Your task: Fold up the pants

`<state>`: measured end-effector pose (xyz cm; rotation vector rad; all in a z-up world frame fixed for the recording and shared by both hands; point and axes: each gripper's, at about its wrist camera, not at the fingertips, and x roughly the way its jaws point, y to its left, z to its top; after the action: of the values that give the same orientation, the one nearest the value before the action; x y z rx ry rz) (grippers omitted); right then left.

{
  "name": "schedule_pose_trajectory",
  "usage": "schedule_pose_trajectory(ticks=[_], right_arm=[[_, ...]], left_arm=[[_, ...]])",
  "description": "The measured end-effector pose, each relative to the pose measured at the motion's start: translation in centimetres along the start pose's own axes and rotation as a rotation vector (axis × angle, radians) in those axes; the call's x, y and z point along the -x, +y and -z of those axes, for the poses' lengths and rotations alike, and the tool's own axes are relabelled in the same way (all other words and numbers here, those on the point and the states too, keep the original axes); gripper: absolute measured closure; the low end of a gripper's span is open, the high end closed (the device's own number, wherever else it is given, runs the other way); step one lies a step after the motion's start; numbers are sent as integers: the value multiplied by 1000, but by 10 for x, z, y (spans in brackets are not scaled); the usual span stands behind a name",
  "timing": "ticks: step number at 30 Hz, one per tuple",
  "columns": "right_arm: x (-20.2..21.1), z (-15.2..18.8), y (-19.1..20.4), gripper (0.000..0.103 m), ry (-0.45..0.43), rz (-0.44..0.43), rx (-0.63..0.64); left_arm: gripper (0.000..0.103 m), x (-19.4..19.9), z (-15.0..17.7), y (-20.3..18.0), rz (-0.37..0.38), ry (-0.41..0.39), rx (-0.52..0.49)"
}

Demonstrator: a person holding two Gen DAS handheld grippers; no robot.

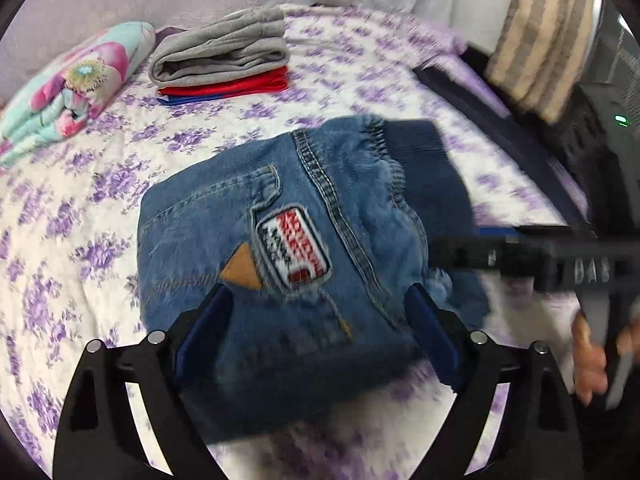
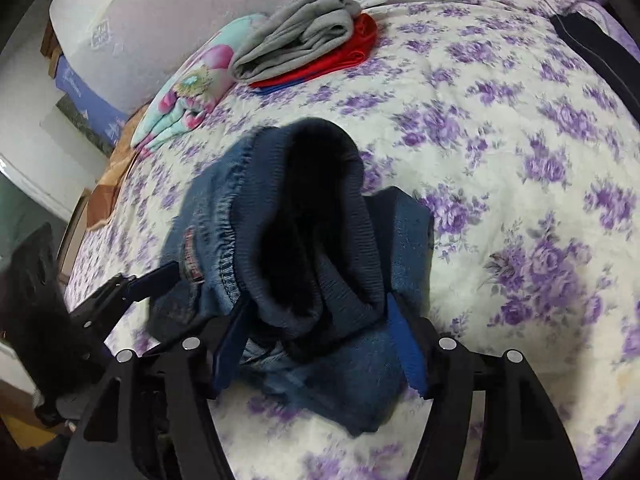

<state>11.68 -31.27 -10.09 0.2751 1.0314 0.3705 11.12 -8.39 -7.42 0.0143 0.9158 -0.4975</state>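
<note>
Pants [image 1: 304, 248] folded, waistband toward right

I worked in a home bedroom: a bed [image 1: 360, 64] spread with a white quilt printed in purple flowers filled both views. On it lay a rolled floral blanket [image 1: 68, 92] beside folded grey and red clothes [image 1: 224, 60], with a striped pillow [image 1: 548, 36] at one edge.

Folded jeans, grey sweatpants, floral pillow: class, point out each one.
folded jeans [image 1: 280, 240], left wrist view, on the sewn patch.
grey sweatpants [image 1: 220, 54], left wrist view, on the top fold.
floral pillow [image 2: 192, 88], right wrist view, on its printed flower.
</note>
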Motion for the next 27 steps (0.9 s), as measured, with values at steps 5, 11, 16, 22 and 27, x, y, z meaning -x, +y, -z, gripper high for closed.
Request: schedule_pose_trajectory(ticks=[5, 11, 16, 22, 27], right_arm=[[42, -41, 74, 36, -95, 11, 218], [-51, -84, 162, 61, 173, -65, 403], [-144, -91, 171, 90, 383, 107, 421], [-172, -91, 150, 103, 410, 125, 346], [-127, -87, 148, 64, 324, 38, 326]], left_arm=[[24, 54, 18, 48, 123, -70, 143], [73, 62, 17, 53, 251, -73, 140], [84, 5, 27, 63, 262, 79, 193], [86, 5, 34, 70, 261, 70, 222], [84, 14, 31, 58, 221, 63, 188]])
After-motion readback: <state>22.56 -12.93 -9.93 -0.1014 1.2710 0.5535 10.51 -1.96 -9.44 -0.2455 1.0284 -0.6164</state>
